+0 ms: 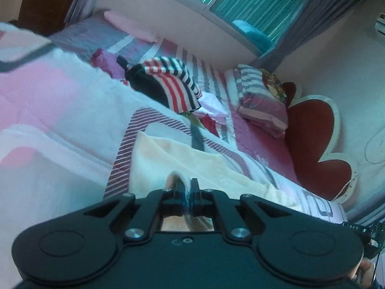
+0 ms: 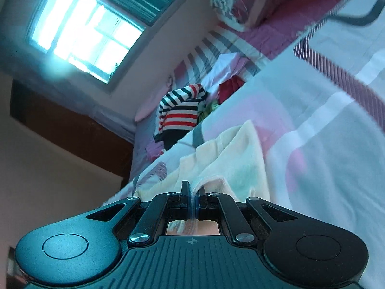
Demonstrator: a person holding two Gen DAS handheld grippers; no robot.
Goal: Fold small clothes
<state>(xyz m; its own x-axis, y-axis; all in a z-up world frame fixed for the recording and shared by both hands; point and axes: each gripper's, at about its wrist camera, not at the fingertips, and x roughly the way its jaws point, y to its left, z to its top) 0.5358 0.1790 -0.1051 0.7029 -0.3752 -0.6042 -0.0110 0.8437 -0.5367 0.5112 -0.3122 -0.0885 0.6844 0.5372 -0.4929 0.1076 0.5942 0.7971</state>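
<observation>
A small cream garment (image 1: 182, 161) lies on the pink and white bedspread (image 1: 60, 101). My left gripper (image 1: 189, 187) is shut on an edge of it; the cloth runs between the closed fingers. In the right wrist view the same cream garment (image 2: 231, 149) shows faint pastel patches, and my right gripper (image 2: 193, 192) is shut on another edge of it, a white hem pinched between the fingers. Both grippers sit low over the bedspread (image 2: 324, 125).
A pile of clothes with a red, white and navy striped top (image 1: 173, 82) lies further up the bed, also in the right wrist view (image 2: 180, 113). Pillows (image 1: 259, 98) and a red headboard (image 1: 312, 130) stand at the head. A window (image 2: 81, 29) is on the wall.
</observation>
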